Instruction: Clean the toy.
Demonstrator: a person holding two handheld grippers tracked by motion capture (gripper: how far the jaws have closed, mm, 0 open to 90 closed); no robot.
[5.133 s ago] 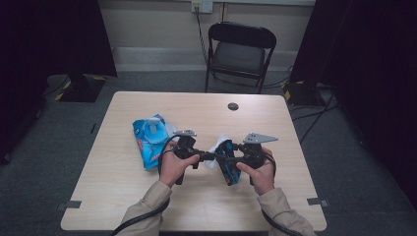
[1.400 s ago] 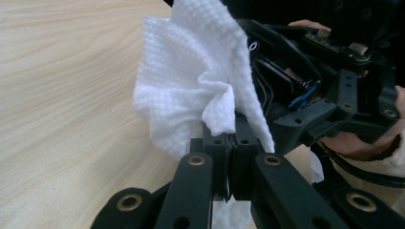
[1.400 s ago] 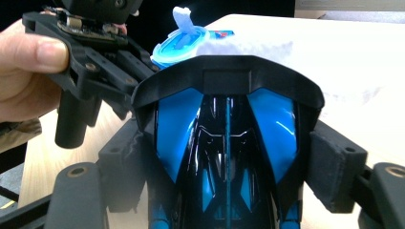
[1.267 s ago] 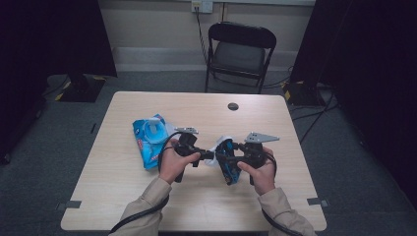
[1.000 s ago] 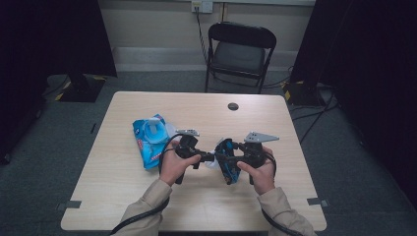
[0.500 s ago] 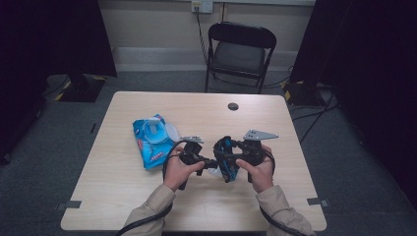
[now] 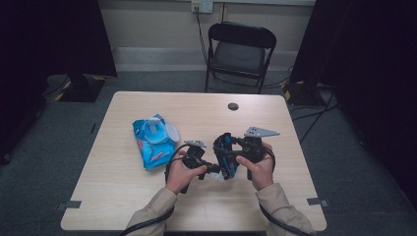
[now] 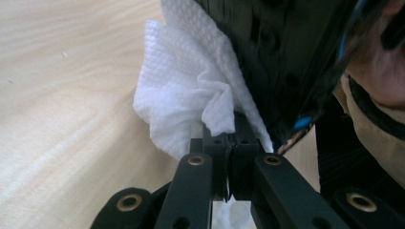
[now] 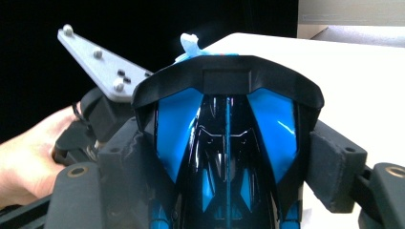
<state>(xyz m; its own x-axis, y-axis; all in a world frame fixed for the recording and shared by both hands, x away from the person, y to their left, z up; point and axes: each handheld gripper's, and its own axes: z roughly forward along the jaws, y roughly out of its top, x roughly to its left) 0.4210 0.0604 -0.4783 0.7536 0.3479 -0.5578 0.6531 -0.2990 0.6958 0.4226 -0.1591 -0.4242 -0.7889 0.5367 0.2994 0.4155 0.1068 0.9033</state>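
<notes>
The toy car [image 9: 227, 157], black with blue panels, sits clamped between the jaws of your right gripper [image 9: 229, 167], whose pads press on both of its sides. In the high view the toy car [image 7: 225, 153] is held above the table [image 7: 123, 196], in the near half and right of the middle, closer to the near edge than to the far edge. Your left gripper [image 8: 228, 143] has its jaws closed tight on a white wipe [image 8: 191, 95], pinching a crumpled fold of it. The wipe lies against the dark body of the car, and in the high view the white wipe [image 7: 216, 175] shows just below the car, between your two hands. Your left gripper [image 7: 212, 168] meets the car from the left; your right gripper [image 7: 231, 153] holds it from the right. A blue pack of wipes [image 7: 153, 141] lies flat on the table left of the middle, near your left hand [image 7: 183, 172] and apart from it. A small dark round disc [image 7: 233, 106] is set near the far edge, well apart from the car.
</notes>
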